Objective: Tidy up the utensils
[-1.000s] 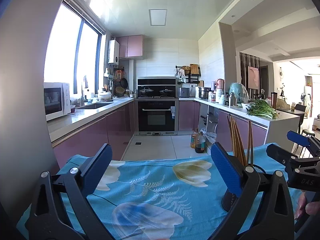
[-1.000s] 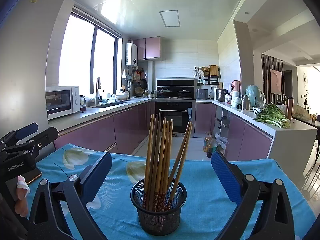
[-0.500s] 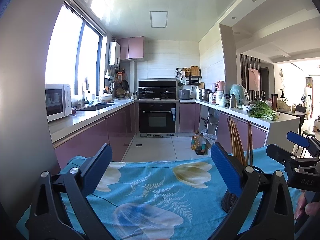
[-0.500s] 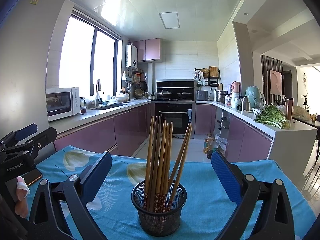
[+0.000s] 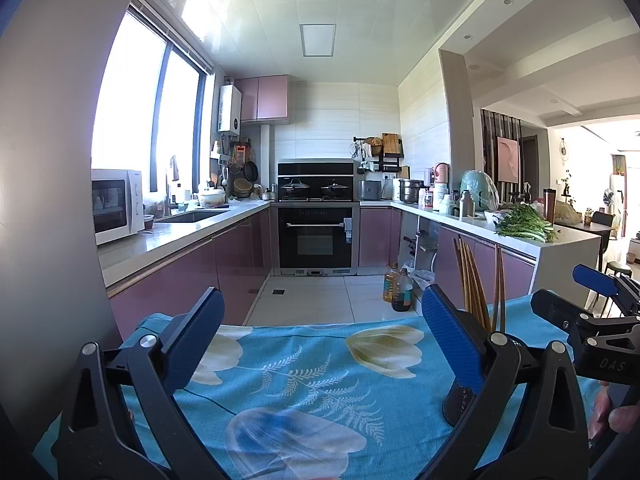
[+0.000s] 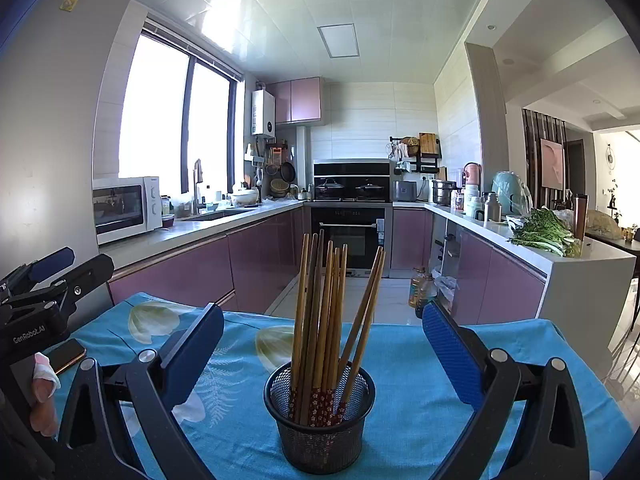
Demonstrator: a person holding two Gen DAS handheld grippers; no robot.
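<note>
The right claw is spread wide and empty, framing the mesh holder at 6 o'clock in its view. The chopsticks all stand inside it, leaning a little apart. The left claw, also spread and empty, hovers over the blue floral cloth on the worktop. No loose utensils show, so the sorting looks essentially finished.
</note>
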